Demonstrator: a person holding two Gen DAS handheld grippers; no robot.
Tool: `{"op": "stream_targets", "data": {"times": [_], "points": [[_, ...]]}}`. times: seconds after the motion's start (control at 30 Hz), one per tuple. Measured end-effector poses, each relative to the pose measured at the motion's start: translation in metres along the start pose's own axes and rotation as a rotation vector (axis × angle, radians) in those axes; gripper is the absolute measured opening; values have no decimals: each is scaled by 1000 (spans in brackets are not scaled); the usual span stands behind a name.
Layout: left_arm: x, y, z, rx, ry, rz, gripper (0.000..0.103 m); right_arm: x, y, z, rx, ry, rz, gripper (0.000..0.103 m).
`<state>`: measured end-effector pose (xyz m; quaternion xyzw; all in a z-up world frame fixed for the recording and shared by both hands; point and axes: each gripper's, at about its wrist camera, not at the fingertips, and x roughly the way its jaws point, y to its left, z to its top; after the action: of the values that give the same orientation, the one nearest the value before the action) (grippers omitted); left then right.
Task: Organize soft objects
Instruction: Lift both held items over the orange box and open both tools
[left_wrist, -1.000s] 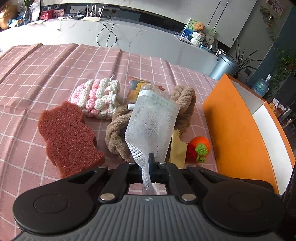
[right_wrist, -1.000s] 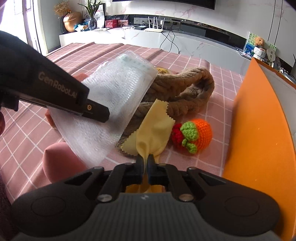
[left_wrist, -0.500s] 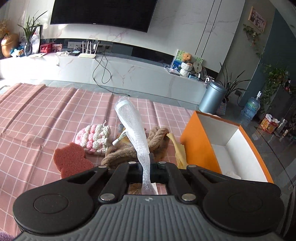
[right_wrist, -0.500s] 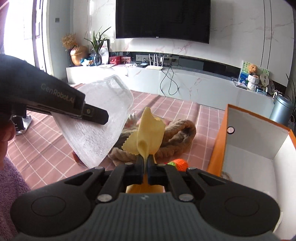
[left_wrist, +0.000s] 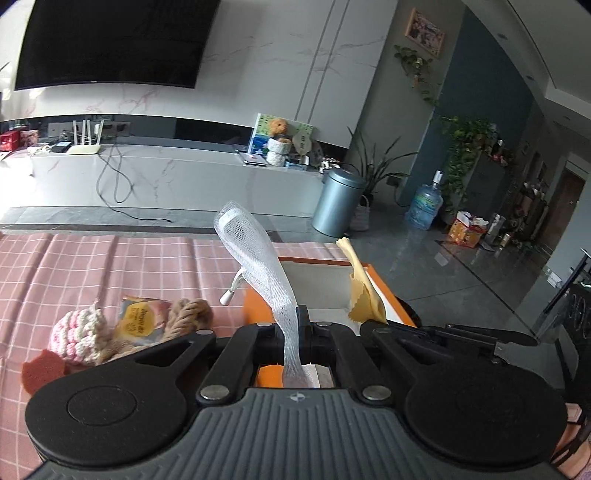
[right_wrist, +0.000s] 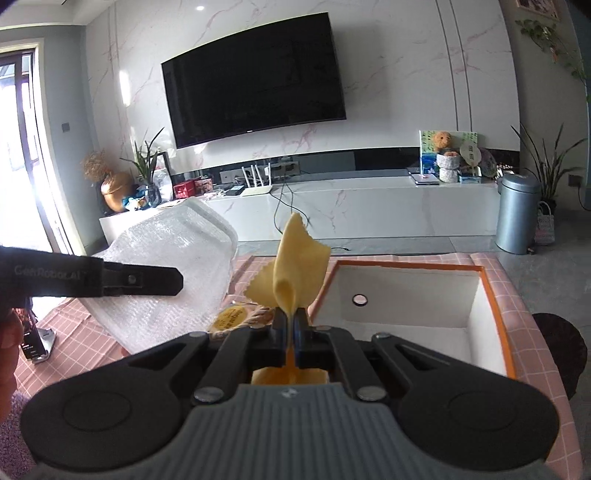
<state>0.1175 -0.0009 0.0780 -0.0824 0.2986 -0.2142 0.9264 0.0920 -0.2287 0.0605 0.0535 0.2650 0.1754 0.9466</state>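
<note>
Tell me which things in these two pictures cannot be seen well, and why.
- Orange box floor: right wrist view, the right gripper covers its near part.
- Red-brown sponge: left wrist view, mostly behind the left gripper.
- Pouch print: left wrist view, too small.
- Brown rope: partly hidden, both views.

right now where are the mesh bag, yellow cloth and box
mesh bag (left_wrist: 258, 258), left wrist view, middle of the netting
yellow cloth (right_wrist: 295, 266), right wrist view, upper fold
box (right_wrist: 495, 295), right wrist view, orange right rim
</note>
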Motion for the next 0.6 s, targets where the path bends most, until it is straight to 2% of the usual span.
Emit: {"op": "stream_targets", "data": {"times": [0.13, 0.3, 0.43, 0.6], "points": [[33, -18, 5, 24, 53, -71, 1, 4, -36, 8, 10, 55, -40, 1], [77, -33, -1, 71, 136, -91, 1, 28, -71, 1, 30, 159, -79, 1], [112, -36, -10, 110, 209, -75, 1, 57, -88, -3, 48, 224, -82, 1], [143, -33, -13, 135, 290, -5, 1, 93, -101, -4, 76, 291, -76, 1]]}}
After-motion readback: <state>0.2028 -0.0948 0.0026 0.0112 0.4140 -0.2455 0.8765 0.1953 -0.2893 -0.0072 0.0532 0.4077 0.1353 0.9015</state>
